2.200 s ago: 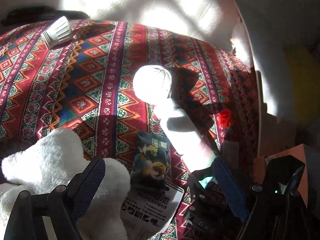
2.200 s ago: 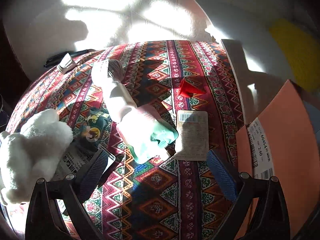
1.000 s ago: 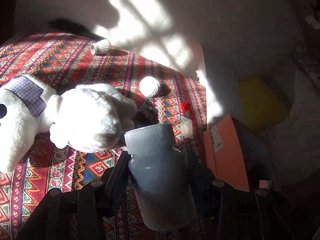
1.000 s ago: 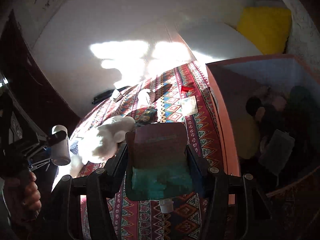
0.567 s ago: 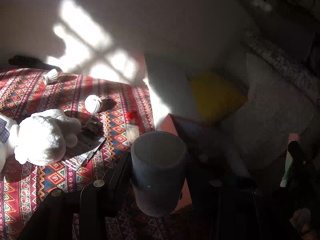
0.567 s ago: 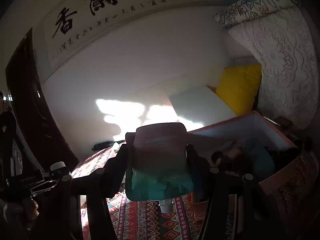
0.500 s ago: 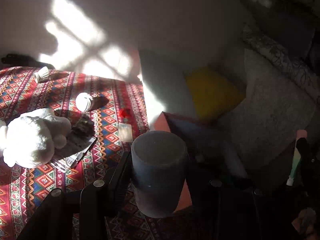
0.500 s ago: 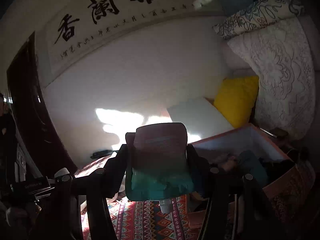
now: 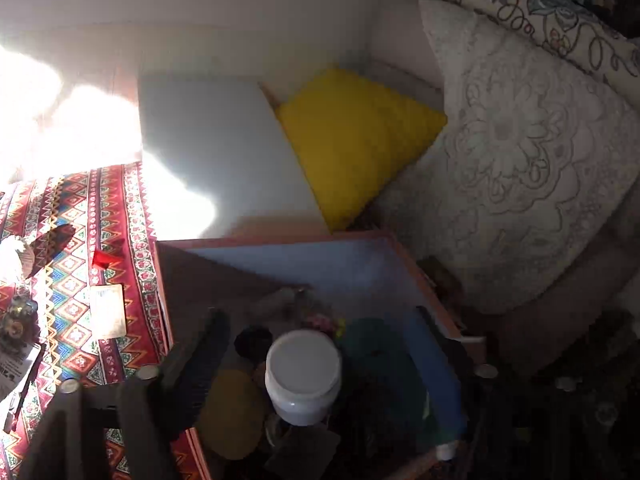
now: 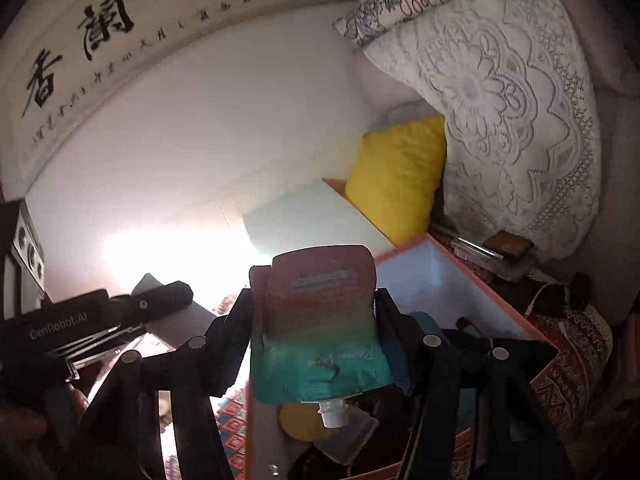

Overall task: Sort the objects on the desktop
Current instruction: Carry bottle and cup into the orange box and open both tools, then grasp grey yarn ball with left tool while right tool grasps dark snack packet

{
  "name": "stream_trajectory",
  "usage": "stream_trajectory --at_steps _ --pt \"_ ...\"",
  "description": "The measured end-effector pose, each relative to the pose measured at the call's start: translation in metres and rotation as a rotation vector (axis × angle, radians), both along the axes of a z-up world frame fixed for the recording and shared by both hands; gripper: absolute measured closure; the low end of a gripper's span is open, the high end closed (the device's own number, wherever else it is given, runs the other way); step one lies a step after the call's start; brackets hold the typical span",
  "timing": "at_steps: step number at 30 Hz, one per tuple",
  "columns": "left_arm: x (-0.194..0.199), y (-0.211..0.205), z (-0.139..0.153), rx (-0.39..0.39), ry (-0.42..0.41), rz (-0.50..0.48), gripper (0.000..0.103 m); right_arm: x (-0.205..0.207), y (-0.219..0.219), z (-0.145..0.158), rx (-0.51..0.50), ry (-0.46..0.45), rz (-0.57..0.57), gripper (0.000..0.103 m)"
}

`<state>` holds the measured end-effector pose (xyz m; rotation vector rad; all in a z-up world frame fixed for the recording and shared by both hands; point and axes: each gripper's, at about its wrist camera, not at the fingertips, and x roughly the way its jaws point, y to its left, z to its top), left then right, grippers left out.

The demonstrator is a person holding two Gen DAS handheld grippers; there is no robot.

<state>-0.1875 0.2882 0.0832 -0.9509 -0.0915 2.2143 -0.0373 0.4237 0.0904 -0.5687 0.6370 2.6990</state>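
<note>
Sunlight washes over a white wall and a patterned red cloth [image 9: 120,336], and beside the cloth stands an open box [image 9: 280,240] with an orange rim and pale blue inner walls. Behind it lean a yellow cushion [image 9: 356,140] and a lace-covered pillow [image 9: 520,168]. The box is already well filled: a dim jumble of dark things, a teal bundle [image 9: 376,352], something yellow [image 9: 232,412] near the front wall, and a small pink-and-yellow bit I cannot make out. The left gripper [image 9: 320,360] hangs over the box with its jaws opening, spread wide; the white-capped jar [image 9: 303,376] sits between them but touches neither pad, lying on the pile inside the box. The right gripper [image 10: 316,328] is above the box's near edge, its jaws also opening, with the pouch [image 10: 320,328] between them, pink above and teal below, spout [image 10: 332,414] pointing down; both pads look to be against its sides. Out on the cloth lie a red cone [image 9: 105,258], a pale card [image 9: 107,312], a printed packet [image 9: 16,344] and a white round thing [image 9: 16,256] at the far left edge. A framed calligraphy scroll [image 10: 120,24] hangs high on the wall.
</note>
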Motion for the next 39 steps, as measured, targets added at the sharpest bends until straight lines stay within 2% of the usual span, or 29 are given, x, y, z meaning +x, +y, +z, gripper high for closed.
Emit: stream_trajectory --at_steps 1,3,6,10,16,21,24,26,28,30,32,35,39 --pt "-0.001 0.001 -0.003 0.005 0.006 -0.003 0.014 -0.008 0.005 -0.009 0.007 -0.046 0.001 0.031" --pt "-0.004 -0.001 -0.009 -0.002 0.016 -0.002 0.012 -0.012 0.015 -0.020 0.006 -0.083 -0.032 0.007" --pt "-0.011 -0.012 -0.018 -0.002 -0.006 0.028 0.012 0.003 0.032 -0.021 -0.015 -0.018 -0.083 0.006" --pt "-0.020 -0.051 -0.030 0.002 -0.044 0.090 0.011 0.020 0.049 -0.019 -0.069 0.075 -0.128 0.003" --pt "-0.013 -0.135 -0.046 -0.024 -0.053 0.223 0.010 0.009 0.041 -0.021 -0.110 0.065 -0.099 0.003" --pt "-0.005 -0.214 -0.059 -0.055 -0.059 0.332 0.009 -0.002 -0.003 -0.013 -0.090 0.072 -0.044 0.003" --pt "-0.006 -0.265 -0.060 -0.073 -0.064 0.413 0.009 -0.022 -0.046 -0.014 -0.074 0.035 0.065 0.003" --pt "-0.007 -0.303 -0.054 -0.048 -0.072 0.467 0.009 -0.037 -0.074 -0.015 -0.063 0.006 0.146 0.002" --pt "-0.005 -0.338 -0.048 -0.031 -0.064 0.519 0.008 -0.055 -0.098 -0.023 -0.096 -0.042 0.254 0.002" --pt "-0.003 -0.368 -0.047 -0.033 -0.056 0.568 0.006 -0.068 -0.110 -0.034 -0.164 -0.075 0.292 0.002" --pt "-0.004 -0.390 -0.050 -0.035 -0.063 0.598 0.006 -0.078 -0.123 -0.040 -0.174 -0.104 0.302 0.002" --pt "-0.008 -0.418 -0.056 -0.036 -0.081 0.627 0.006 -0.092 -0.154 -0.040 -0.114 -0.128 0.345 0.002" --pt "-0.024 -0.435 -0.057 -0.062 -0.079 0.644 0.006 -0.122 -0.201 -0.056 -0.085 -0.185 0.417 0.001"
